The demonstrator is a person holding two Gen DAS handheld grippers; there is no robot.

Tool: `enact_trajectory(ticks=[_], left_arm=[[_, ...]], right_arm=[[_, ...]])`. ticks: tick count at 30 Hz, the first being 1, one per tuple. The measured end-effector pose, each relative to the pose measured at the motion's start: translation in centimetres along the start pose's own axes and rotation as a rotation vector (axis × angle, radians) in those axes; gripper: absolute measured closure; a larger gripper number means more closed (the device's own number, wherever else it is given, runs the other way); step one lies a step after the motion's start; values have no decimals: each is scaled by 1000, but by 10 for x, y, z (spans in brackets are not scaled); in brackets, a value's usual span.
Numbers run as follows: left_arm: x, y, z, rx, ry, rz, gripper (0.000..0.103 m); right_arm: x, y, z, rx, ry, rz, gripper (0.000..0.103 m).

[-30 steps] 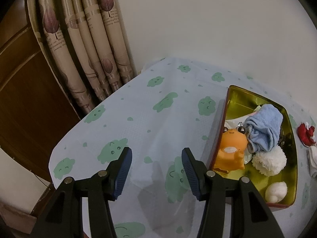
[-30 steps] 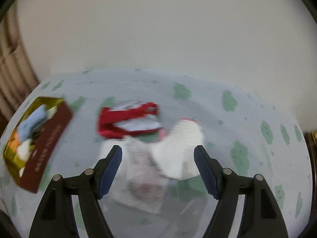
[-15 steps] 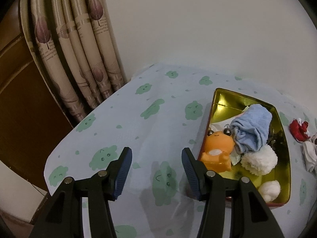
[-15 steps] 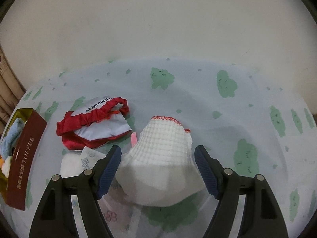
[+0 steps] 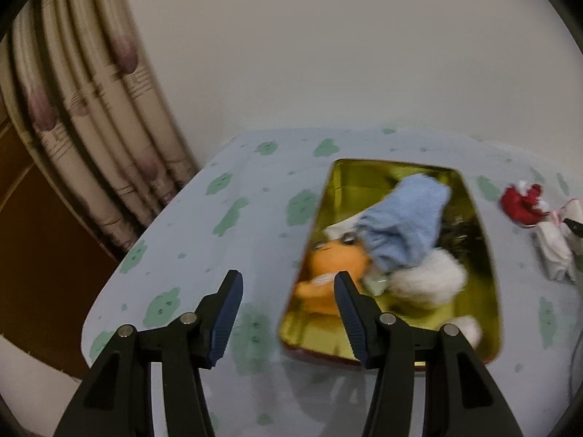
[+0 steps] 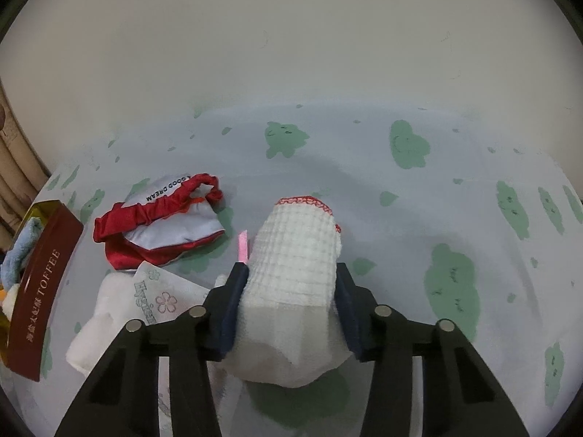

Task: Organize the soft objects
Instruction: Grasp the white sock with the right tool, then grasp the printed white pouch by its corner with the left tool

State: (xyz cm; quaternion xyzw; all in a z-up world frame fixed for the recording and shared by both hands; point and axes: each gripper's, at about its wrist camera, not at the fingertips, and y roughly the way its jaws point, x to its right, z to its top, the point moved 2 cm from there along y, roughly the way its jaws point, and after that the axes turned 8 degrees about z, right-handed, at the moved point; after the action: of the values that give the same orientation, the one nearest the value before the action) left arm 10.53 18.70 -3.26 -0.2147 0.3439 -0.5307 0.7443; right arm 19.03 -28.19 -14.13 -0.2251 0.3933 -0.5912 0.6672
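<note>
From the left wrist, the left gripper [image 5: 286, 287] hangs with jaws wide apart, empty, beside the gold tin [image 5: 488, 255] of soft toys. From the right wrist, the right gripper [image 6: 289, 284] has just been closing and clamps the white waffle cloth [image 6: 295, 251] on the tablecloth [image 6: 364, 167].

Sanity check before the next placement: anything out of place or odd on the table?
Nothing damaged or spilled. Loose items lie outside the tin: a red mask and a tissue pack on the tablecloth. The right gripper has just closed on the white cloth.
</note>
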Motion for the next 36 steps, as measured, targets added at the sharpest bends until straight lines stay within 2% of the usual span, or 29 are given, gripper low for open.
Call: enact_trajectory(ticks=[5,12,16,21,23,28,32,36], left_arm=[[30,-18,8,8,28,-98,50],[83,-40,12,15,124,-198,49],[119,-54,11,-12,173,-314,50],[173,-69,2,-116,234,-511,50],[197,-74,-4,-199,231,-618,50],[248,-73,-14,-386,185,-803,50],[275,-64,-12,-481,102,-860,50],[296,-57,-6,-495,45,-874,50]], right_arm=[[26,-18,-14,16,44,-25,61],[61,-48,-36,34,78,-78,61],[75,-60,-48,42,100,-80,61],[78,-62,-53,44,111,-69,60],[77,-60,-52,42,107,-70,59],[78,-61,-52,48,127,-45,59],[80,-62,-53,53,138,-29,59],[80,-61,-54,55,144,-18,58]])
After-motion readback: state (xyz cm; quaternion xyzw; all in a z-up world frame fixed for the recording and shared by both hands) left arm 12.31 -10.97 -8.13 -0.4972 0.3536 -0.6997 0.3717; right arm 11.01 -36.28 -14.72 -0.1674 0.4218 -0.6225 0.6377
